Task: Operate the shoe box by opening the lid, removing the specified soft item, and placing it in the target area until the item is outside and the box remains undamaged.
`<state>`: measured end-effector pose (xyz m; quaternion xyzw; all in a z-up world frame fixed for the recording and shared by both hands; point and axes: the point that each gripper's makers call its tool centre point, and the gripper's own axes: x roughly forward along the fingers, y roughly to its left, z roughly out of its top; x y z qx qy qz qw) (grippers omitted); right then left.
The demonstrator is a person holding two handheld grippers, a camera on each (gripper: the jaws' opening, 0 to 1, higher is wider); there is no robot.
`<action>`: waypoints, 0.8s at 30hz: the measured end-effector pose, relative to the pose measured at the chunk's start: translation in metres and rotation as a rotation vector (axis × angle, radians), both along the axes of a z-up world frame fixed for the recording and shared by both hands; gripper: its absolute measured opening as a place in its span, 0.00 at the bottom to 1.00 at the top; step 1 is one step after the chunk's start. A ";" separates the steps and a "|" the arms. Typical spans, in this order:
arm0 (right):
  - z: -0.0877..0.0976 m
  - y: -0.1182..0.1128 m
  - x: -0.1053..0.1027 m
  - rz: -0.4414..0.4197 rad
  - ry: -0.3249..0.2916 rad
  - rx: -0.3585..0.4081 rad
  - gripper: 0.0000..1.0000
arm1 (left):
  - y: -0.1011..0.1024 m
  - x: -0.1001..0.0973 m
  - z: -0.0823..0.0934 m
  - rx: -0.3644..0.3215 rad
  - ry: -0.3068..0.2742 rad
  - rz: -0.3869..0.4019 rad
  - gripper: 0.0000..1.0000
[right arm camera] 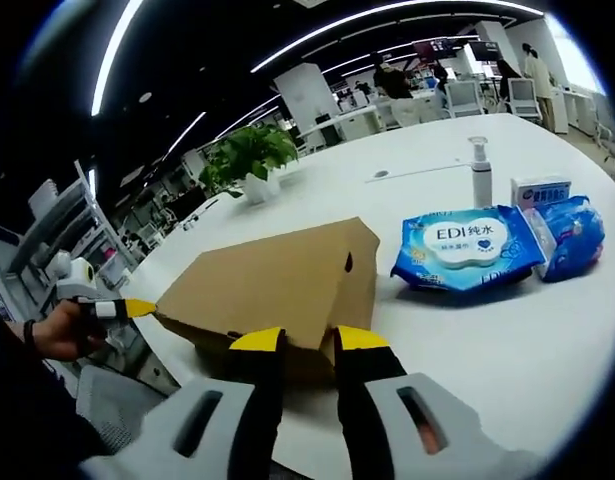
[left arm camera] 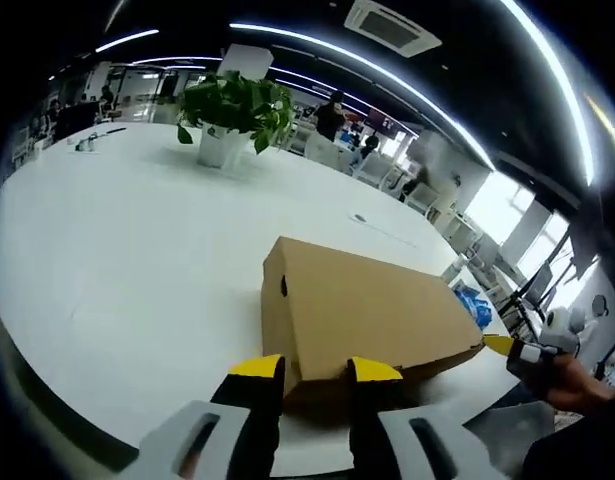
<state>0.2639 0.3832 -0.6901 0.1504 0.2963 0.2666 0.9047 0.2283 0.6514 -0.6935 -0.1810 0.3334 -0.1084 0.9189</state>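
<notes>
Left gripper (left arm camera: 316,371): jaws narrow, yellow tips set apart by a small gap, right at the near corner of the shoe box (left arm camera: 372,315). Can't tell if the tips actually touch or pinch the cardboard edge; nothing clearly held.

Right gripper (right arm camera: 306,339): same look, narrow gap, tips at the box's near edge on the opp. side, contact can't be told. In the left gripper view it shows at the box's far right corner (left arm camera: 514,350), held by a hand (left arm camera: 572,378).

Shoe box: plain brown cardboard, lid on and closed, lying flat on the white table (left arm camera: 137,260) close to the table's near edge. Small dark hole in one end wall. Soft item inside isn't visible.

Beyond the box, in the right gripper view: blue wipes pack (right arm camera: 467,247) just beside it, a second blue packet (right arm camera: 572,235) touching that pack, small white-blue carton (right arm camera: 540,190) and a pump bottle (right arm camera: 480,172) behind them.

Further past the box: potted plant (left arm camera: 232,115) in a white pot, well apart from it. Office desks, chairs and ppl far behind, ceiling light strips above.
</notes>
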 end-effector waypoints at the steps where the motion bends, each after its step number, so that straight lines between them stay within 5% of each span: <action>1: -0.004 0.001 0.000 0.001 0.008 -0.001 0.20 | -0.002 0.002 -0.004 0.006 0.007 -0.002 0.25; 3: -0.013 0.001 0.000 -0.007 0.031 -0.014 0.20 | -0.001 0.001 -0.013 0.021 0.045 -0.008 0.26; 4: -0.012 0.001 0.000 -0.007 0.024 -0.016 0.20 | -0.001 0.003 -0.010 -0.021 0.041 0.015 0.27; 13: -0.010 0.008 0.021 -0.035 0.020 -0.011 0.20 | 0.007 0.024 -0.010 -0.010 0.023 0.003 0.27; 24: -0.010 0.011 0.078 -0.068 0.035 -0.014 0.19 | 0.011 0.089 -0.009 0.006 0.008 -0.012 0.27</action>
